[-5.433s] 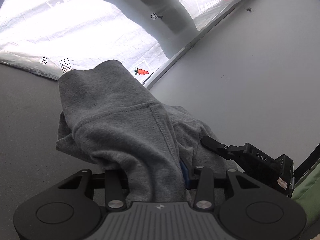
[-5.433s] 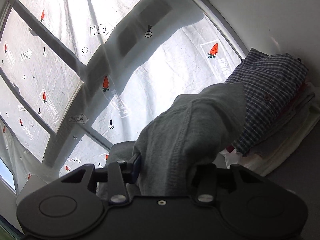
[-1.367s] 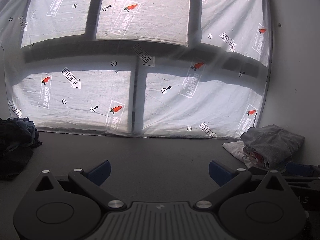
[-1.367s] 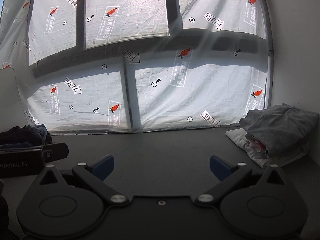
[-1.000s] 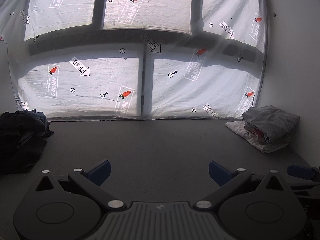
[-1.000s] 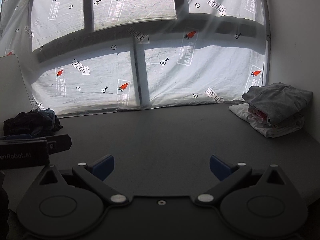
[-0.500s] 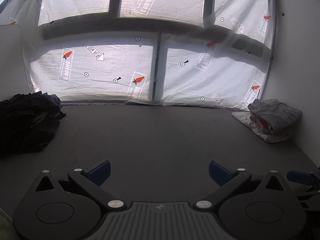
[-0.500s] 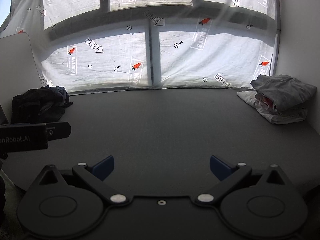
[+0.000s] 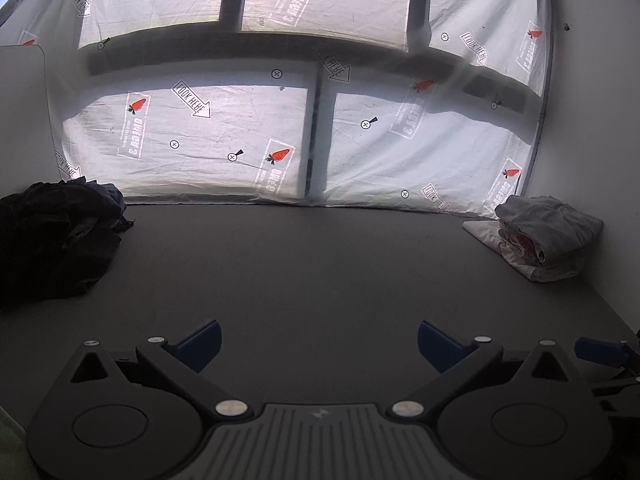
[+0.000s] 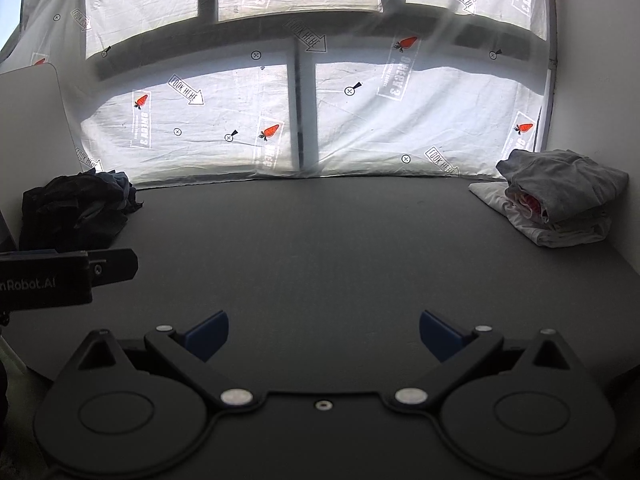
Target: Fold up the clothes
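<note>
Unfolded clothes: one dark crumpled heap, at the far left of the grey table, against the sheeted window. Individual garments in it not countable; some blue cloth showing among the black. Judged to be the supply still awaiting folding.

Folded stack: one, at the far right corner of the table, well apart from the heap. Grey garment on top, a red-and-white layer under it, white cloth at the bottom; at least three pieces. Placed clear of the middle, presumably to keep the bare centre free as a folding surface.

Left gripper: jaws spread wide, nothing between them, hovering over the near edge of the table. Right gripper: likewise wide and empty, just beside the left. Two grippers, four blue pads. Judged between garments, next pick due from the heap.
</note>
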Demonstrator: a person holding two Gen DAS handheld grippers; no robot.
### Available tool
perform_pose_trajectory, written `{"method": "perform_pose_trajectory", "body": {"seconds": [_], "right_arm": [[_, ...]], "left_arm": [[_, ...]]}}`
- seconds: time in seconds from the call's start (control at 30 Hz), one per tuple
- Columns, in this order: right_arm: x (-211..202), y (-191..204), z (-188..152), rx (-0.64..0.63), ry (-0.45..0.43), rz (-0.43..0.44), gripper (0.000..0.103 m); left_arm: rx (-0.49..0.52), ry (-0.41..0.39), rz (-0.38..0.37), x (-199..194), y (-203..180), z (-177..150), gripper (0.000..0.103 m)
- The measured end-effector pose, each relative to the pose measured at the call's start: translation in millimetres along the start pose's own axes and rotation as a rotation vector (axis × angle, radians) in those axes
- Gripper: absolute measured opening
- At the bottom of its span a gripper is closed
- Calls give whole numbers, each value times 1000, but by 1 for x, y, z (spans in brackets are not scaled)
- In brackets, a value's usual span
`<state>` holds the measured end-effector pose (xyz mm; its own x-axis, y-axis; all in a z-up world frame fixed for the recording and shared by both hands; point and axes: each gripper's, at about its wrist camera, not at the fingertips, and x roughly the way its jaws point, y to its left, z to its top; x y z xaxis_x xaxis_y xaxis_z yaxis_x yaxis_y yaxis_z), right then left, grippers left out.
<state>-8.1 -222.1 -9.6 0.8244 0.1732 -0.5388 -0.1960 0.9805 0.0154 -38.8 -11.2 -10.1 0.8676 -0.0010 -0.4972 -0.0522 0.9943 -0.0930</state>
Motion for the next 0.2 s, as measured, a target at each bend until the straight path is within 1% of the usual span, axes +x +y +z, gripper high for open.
{"method": "perform_pose_trajectory", "body": {"seconds": [0.2], "right_arm": [[-1, -1, 2, -1, -3, -3, 103]], "left_arm": [[5, -6, 5, -1, -3, 2, 103]]}}
